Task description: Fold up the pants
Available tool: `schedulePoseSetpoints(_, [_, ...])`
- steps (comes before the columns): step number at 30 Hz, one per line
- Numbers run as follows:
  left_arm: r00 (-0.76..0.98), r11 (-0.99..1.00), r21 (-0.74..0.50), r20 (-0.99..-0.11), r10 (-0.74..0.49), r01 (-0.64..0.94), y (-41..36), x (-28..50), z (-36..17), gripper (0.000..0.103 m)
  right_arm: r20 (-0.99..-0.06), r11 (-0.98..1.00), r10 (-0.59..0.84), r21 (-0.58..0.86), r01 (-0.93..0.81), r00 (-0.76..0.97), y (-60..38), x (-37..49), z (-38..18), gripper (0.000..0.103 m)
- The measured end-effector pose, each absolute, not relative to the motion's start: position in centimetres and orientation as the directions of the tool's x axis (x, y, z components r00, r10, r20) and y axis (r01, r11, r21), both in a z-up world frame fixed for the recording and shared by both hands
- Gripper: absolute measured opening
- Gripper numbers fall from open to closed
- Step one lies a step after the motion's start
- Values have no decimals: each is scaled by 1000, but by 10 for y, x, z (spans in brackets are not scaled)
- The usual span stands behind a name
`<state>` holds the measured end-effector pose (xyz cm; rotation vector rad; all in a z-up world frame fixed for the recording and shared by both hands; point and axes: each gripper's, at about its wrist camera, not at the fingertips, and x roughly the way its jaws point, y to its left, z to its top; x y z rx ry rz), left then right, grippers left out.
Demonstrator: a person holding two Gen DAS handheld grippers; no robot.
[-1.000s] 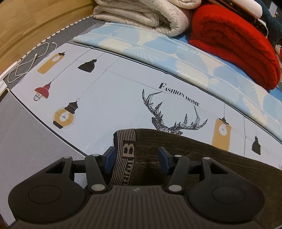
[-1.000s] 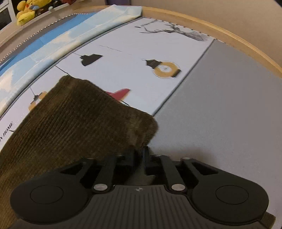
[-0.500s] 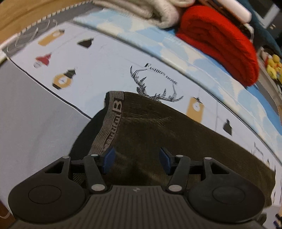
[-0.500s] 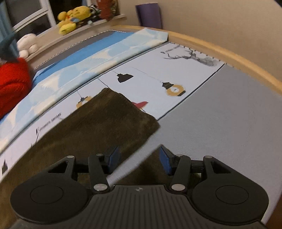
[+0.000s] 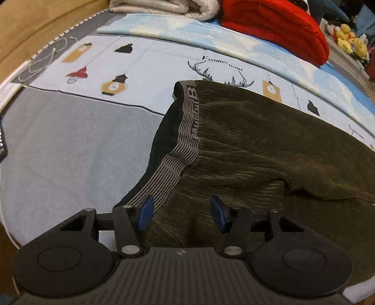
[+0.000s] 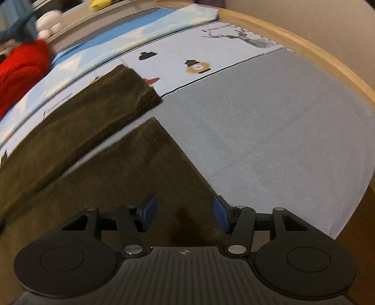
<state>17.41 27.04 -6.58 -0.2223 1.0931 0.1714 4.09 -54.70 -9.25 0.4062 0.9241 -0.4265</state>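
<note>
Olive-brown corduroy pants (image 5: 257, 140) lie spread on the bed, their striped grey waistband (image 5: 187, 131) at the left end. My left gripper (image 5: 181, 212) hovers over the waistband's near end. Its blue pads stand apart and are closing slightly, with cloth beneath them but not pinched. In the right wrist view the two legs lie side by side with a gap, the far leg (image 6: 93, 105) and the near leg (image 6: 140, 176). My right gripper (image 6: 185, 213) is over the near leg's cuff corner. Its jaws are opening and press on nothing.
A printed sheet (image 5: 152, 58) covers the far half of the bed, grey mattress cover (image 6: 281, 129) the near half. Beyond lie a red blanket (image 5: 276, 25), a beige folded blanket (image 5: 168, 7), stuffed toys (image 5: 349, 40) and a white cable (image 5: 42, 58). A wooden frame (image 6: 316, 54) rims the bed.
The right gripper let go of the cuff and opened. Both grippers drew back toward the near edge, so more of the pants shows. The left gripper stayed open.
</note>
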Motion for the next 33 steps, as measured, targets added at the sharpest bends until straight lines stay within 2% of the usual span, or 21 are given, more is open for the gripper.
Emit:
schedulePoseSetpoints(1, [439,959,-123,-899,1,-255,277,174,-71,58,-835,850,-178,136,508,521,-548,37,-96,66])
schedulePoseSetpoints(4, [415,940,-182,-909,-49,-288,295,178,-84,58,-875,865,-138,122,487,465,-555,33,-111,67])
schedulePoseSetpoints(9, [400,916,-191,-916,-37,-353,318,184,-98,62,-893,864,-105,137,485,438,-555,37,-121,76])
schedulePoseSetpoints(11, [383,912,-178,-923,-25,-369,323,184,-102,68,-900,878,-110,111,465,422,-550,42,-124,79])
schedulePoseSetpoints(13, [378,914,-149,-926,4,-376,325,184,-104,76,-904,886,-119,90,455,410,-546,45,-126,79])
schedulePoseSetpoints(19, [342,901,-119,-939,34,-418,336,185,-114,79,-912,859,-167,51,509,374,-554,42,-127,79])
schedulePoseSetpoints(24, [293,921,-113,-956,2,-374,332,186,-127,79,-936,834,-179,18,551,303,-566,39,-138,77])
schedulePoseSetpoints(25, [287,928,-110,-958,-4,-355,329,186,-129,79,-937,839,-169,26,544,306,-565,39,-139,75])
schedulePoseSetpoints(27, [285,942,-95,-959,0,-321,322,186,-131,79,-933,862,-148,41,506,329,-560,40,-138,56])
schedulePoseSetpoints(28, [284,947,-85,-959,7,-311,320,186,-131,78,-929,873,-141,46,486,342,-557,40,-137,41])
schedulePoseSetpoints(29, [285,948,-82,-958,9,-306,319,186,-132,76,-924,884,-131,54,464,359,-555,41,-135,32])
schedulePoseSetpoints(32, [288,953,-71,-958,17,-293,317,185,-129,62,-910,892,-122,75,447,396,-553,40,-130,25])
schedulePoseSetpoints(33, [285,955,-71,-958,15,-287,316,184,-127,52,-898,880,-153,65,470,412,-556,39,-124,24])
